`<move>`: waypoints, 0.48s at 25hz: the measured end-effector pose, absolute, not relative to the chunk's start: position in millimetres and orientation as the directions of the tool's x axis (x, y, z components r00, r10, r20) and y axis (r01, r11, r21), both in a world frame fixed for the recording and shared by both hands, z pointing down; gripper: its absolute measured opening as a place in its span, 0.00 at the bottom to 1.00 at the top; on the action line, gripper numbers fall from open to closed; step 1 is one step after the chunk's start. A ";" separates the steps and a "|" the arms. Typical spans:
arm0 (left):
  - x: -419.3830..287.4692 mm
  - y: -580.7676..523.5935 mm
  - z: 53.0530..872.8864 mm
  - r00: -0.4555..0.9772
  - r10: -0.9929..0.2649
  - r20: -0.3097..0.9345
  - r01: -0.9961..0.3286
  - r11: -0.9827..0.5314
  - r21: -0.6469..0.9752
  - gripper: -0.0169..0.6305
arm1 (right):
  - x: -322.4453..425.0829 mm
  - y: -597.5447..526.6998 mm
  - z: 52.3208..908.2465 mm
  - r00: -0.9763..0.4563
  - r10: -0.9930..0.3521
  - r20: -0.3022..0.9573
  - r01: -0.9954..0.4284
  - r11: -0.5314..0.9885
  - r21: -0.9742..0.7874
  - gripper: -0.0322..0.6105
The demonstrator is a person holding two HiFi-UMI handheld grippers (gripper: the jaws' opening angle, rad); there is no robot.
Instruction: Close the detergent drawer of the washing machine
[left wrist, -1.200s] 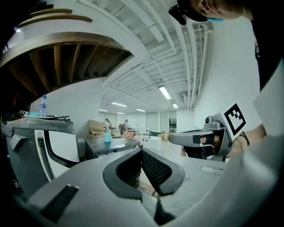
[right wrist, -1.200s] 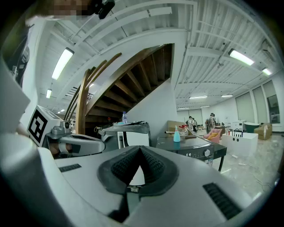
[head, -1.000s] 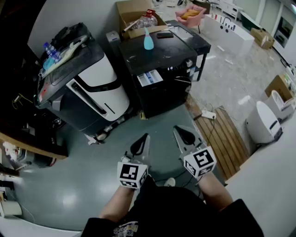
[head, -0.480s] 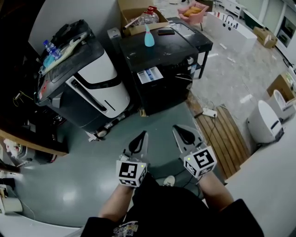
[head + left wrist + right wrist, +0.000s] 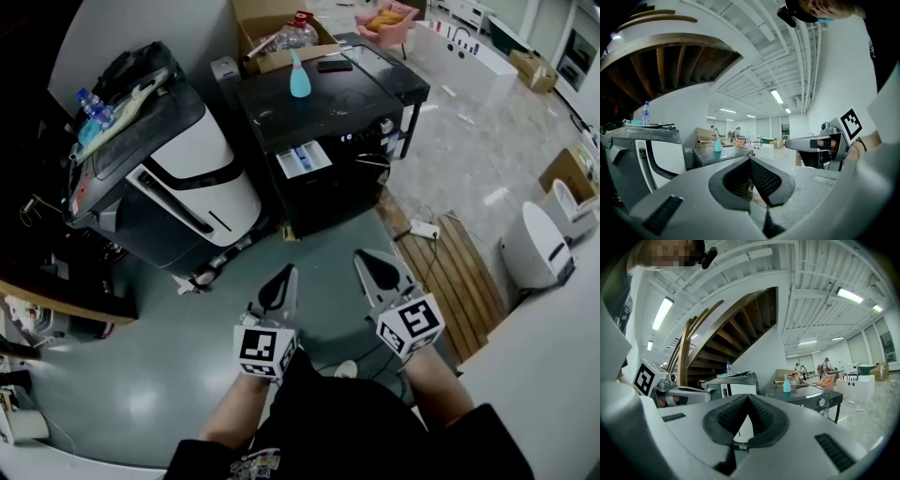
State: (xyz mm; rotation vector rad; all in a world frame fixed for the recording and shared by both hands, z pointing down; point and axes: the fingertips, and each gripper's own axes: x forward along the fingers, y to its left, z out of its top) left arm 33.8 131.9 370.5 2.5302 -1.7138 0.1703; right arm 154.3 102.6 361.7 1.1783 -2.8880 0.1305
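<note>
Scene is sliding a touch up the head view since a second ago, the cardboard box (image 5: 272, 33) now running off the top edge; both grippers are keeping nearly the same spots at bottom centre.

Left gripper (image 5: 284, 281) is pointing up-frame with jaws clenched, nothing between them; its own view is showing the tips (image 5: 750, 159) meeting with no gap. Right gripper (image 5: 375, 270) is sitting just beside it, also clenched and empty, tips (image 5: 747, 397) pressing together. Both are hanging over bare grey floor (image 5: 187, 366), well apart from the machine.

Detergent drawer (image 5: 303, 159) is standing pulled out from the upper left of the front of the black washing machine (image 5: 328, 117), in the upper centre of the frame; white and blue compartments are showing.

Blue bottle (image 5: 300, 77) is standing upright on the machine's top, a dark phone (image 5: 335, 66) lying near it to the right.

Grey-and-white unit (image 5: 192, 183) is standing at the left of the machine, a water bottle (image 5: 89, 105) lying on top of it.

Wooden slatted panel (image 5: 450, 272) is lying on the floor at right.
</note>
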 end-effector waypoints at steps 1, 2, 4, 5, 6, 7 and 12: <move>30.3 126.7 370.8 0.373 -0.917 0.140 -0.927 -0.376 0.004 0.03 | 151.1 97.0 361.6 -0.711 -0.701 0.049 -0.703 0.708 -0.072 0.05; 26.4 121.6 372.0 0.379 -0.914 0.149 -0.924 -0.382 0.007 0.03 | 147.2 91.4 361.4 -0.708 -0.705 0.049 -0.706 0.704 -0.074 0.05; 17.1 110.4 374.5 0.390 -0.906 0.163 -0.920 -0.393 0.017 0.03 | 137.3 80.3 361.7 -0.703 -0.709 0.051 -0.711 0.700 -0.075 0.05; 11.8 103.9 375.1 0.395 -0.904 0.165 -0.917 -0.397 0.021 0.03 | 131.6 74.3 362.1 -0.702 -0.710 0.052 -0.712 0.698 -0.074 0.05; 6.2 96.9 375.4 0.400 -0.902 0.163 -0.915 -0.402 0.024 0.03 | 125.6 68.1 362.8 -0.701 -0.712 0.054 -0.713 0.697 -0.074 0.05; 0.3 89.5 375.1 0.405 -0.901 0.158 -0.913 -0.406 0.024 0.03 | 119.3 61.6 363.9 -0.699 -0.713 0.056 -0.715 0.695 -0.076 0.05; -32.3 55.9 382.4 0.422 -0.889 0.179 -0.906 -0.422 0.040 0.03 | 83.4 29.0 371.3 -0.694 -0.716 0.069 -0.720 0.689 -0.083 0.05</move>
